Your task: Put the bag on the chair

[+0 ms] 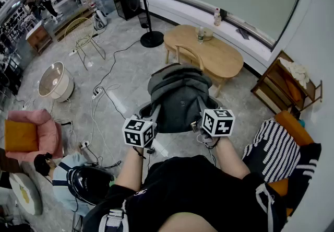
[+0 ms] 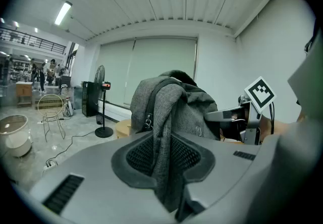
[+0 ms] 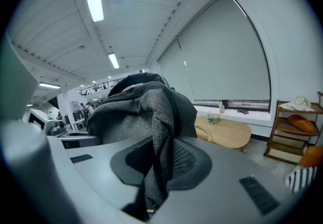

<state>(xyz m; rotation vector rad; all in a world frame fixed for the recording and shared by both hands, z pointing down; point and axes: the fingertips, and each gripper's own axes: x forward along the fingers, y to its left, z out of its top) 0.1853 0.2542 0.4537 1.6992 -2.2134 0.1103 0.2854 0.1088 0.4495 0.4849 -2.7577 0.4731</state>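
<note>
A grey backpack (image 1: 177, 97) hangs in front of me, held by its straps from both sides. My left gripper (image 1: 155, 114) is shut on one grey strap (image 2: 162, 137), which runs down between its jaws. My right gripper (image 1: 200, 109) is shut on the other strap (image 3: 157, 132) in the same way. Behind and partly under the bag stands a wooden chair (image 1: 188, 52); only its curved back shows, and the seat is hidden by the bag. From the left gripper view the bag's body (image 2: 192, 107) rises ahead, with the right gripper's marker cube (image 2: 260, 93) beside it.
A light wooden table (image 1: 222, 56) with a bottle stands just behind the chair. A floor fan (image 1: 140, 1) is at the back, cables (image 1: 102, 95) cross the floor at left. A pink armchair (image 1: 31, 130), a striped cushion (image 1: 276, 148) and a wooden shelf (image 1: 289, 83) flank me.
</note>
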